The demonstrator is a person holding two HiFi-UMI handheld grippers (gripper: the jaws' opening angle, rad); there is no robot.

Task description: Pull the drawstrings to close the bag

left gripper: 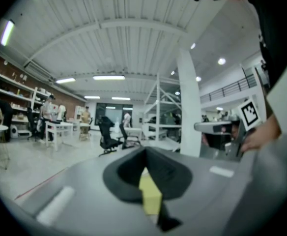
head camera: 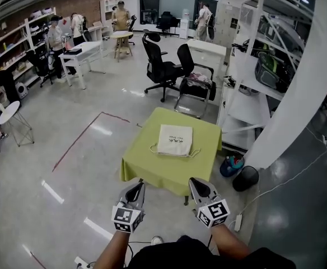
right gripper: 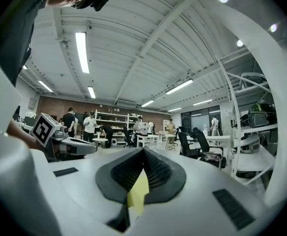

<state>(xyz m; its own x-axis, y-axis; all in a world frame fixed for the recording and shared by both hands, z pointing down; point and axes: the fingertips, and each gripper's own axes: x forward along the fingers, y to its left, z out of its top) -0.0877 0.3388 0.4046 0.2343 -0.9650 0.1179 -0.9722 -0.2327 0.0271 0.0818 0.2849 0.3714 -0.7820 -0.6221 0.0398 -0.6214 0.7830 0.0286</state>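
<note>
Left hand-held gripper (head camera: 136, 187): jaws closed together, nothing held. Its own view confirms the two dark pads meeting along one line, with only a yellow-green sliver at the seam, whose nature cannot be determined. Right hand-held gripper (head camera: 198, 188): likewise closed and empty, its pads meeting in the same way in its own view. Both are held side by side, apart from each other, pointing roughly level towards 12 o'clock. Each carries its marker cube at the rear, above the person's forearms. Neither touches the worktop (head camera: 146, 170), which stands at 12 o'clock just beyond the jaw tips under a yellow-green cloth. The bag (head camera: 174, 139), cream fabric with small dark print, lies flat near the centre of that worktop, well apart from both hand-held grippers. Its drawstrings (head camera: 152, 148) lie slack on the cloth, looping out from the bag's near edge at its 7 and 5 o'clock corners. On the floor at 10 o'clock from the worktop runs a red tape line (head camera: 82, 139). Black office chairs (head camera: 162, 66) stand at 12 o'clock behind the worktop. White shelving (head camera: 253, 102) stands at 2 o'clock and a white pillar (head camera: 306, 88) at 3 o'clock. At the pillar's foot are a blue container (head camera: 232, 166) and a dark round object (head camera: 246, 178). Several persons stand at the far benches, at 10 to 12 o'clock.
</note>
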